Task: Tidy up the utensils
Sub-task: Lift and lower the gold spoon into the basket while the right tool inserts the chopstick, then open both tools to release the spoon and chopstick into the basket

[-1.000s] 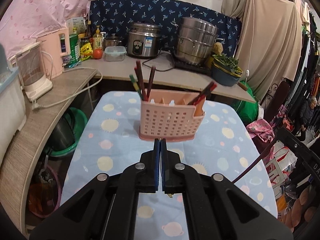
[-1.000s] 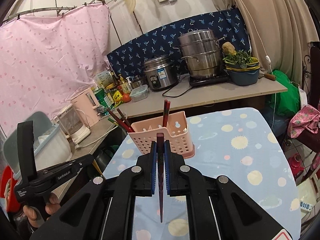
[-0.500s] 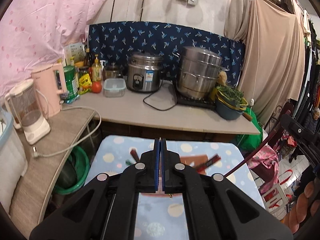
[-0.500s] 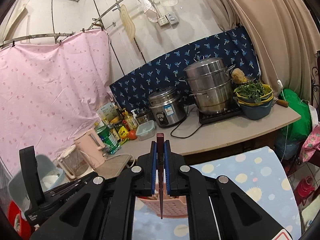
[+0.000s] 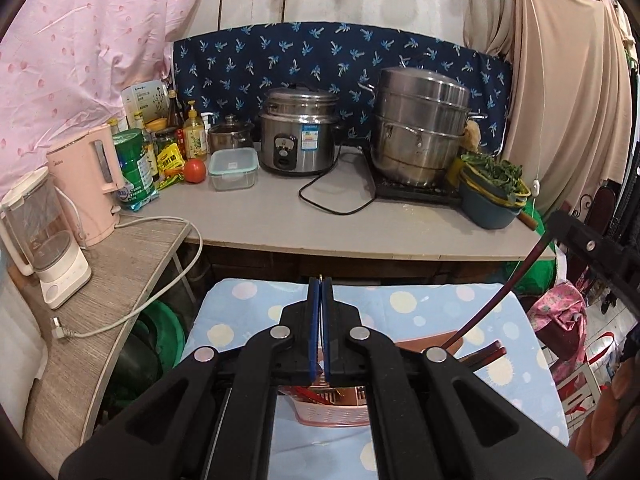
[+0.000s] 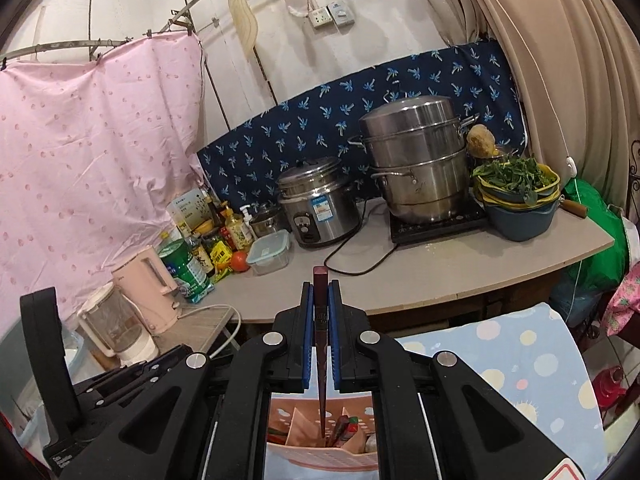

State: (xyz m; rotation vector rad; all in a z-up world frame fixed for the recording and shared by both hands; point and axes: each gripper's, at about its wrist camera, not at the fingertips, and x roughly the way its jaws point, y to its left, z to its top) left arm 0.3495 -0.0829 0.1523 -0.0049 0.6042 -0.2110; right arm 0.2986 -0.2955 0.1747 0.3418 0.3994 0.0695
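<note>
Both jaws closed: left gripper (image 5: 321,292) empty; right gripper (image 6: 321,300) pinching a chopstick (image 6: 321,344).

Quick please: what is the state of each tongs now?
Left tongs: closed, holding nothing.
Right tongs: closed on a dark red chopstick.

The 2 cameras are each riding on a gripper and looking forward and downward along its fingers. The left wrist view is facing the counter (image 5: 400,236) squarely, with the spotted tablecloth (image 5: 420,312) close beneath. The right wrist view is sitting further right and angling leftward across the same counter (image 6: 460,276). Both are sharing the rice cooker (image 5: 298,136) (image 6: 320,204), the steamer pot (image 5: 420,128) (image 6: 416,160) and the pink caddy (image 5: 332,412) (image 6: 320,456) directly below.
</note>
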